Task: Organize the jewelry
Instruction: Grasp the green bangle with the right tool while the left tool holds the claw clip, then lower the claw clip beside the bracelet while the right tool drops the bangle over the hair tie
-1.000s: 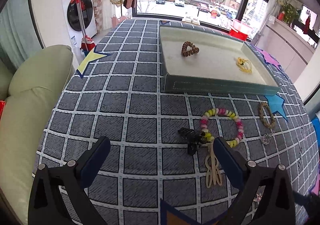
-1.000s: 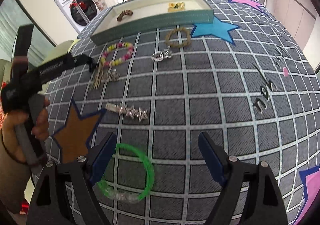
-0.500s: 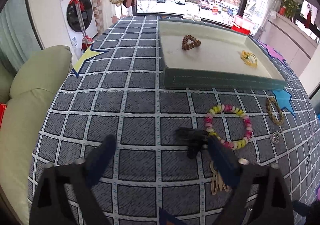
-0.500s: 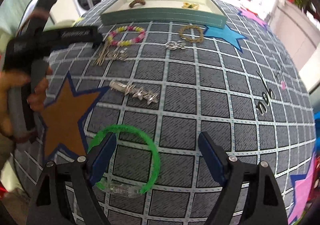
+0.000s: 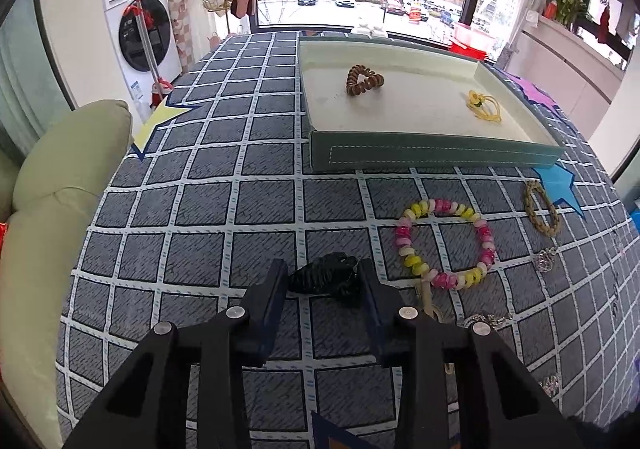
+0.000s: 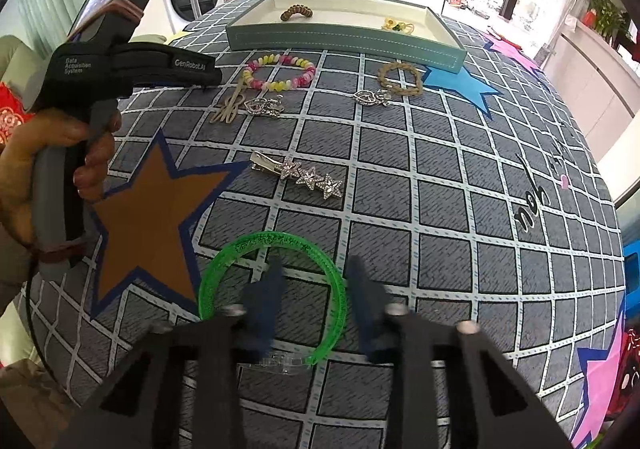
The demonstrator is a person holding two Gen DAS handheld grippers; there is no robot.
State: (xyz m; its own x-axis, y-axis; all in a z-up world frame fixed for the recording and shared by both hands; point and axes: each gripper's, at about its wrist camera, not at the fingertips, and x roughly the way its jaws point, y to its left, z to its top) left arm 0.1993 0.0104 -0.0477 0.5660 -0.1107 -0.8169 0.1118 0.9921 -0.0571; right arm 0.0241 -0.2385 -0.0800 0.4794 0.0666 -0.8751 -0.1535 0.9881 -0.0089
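Black on black first: closing the left gripper point(image 5: 322, 273) on a black hair clip point(image 5: 320, 283), already pinching it from both sides. Pressing the clip down on the grey checked cloth point(image 5: 200, 209). Leaving a pink and yellow bead bracelet point(image 5: 442, 205) just to the right of the clip, and a woven ring point(image 5: 531, 205) further right beside a blue star. Keeping a brown bracelet point(image 5: 376, 81) and a yellow one point(image 5: 475, 97) well apart inside the green tray point(image 5: 432, 157) at the far side.

Over on the right side, showing a hand point(image 6: 60, 153) at the left edge, squeezing the handle of the other tool. Leaving a silver star clip point(image 6: 308, 177) in the middle of the cloth. Closing the right gripper point(image 6: 316, 281) around the right side of a green bangle point(image 6: 276, 238). Standing with one blurry finger inside the ring and one outside. Not squeezing the bangle yet, with a gap showing.
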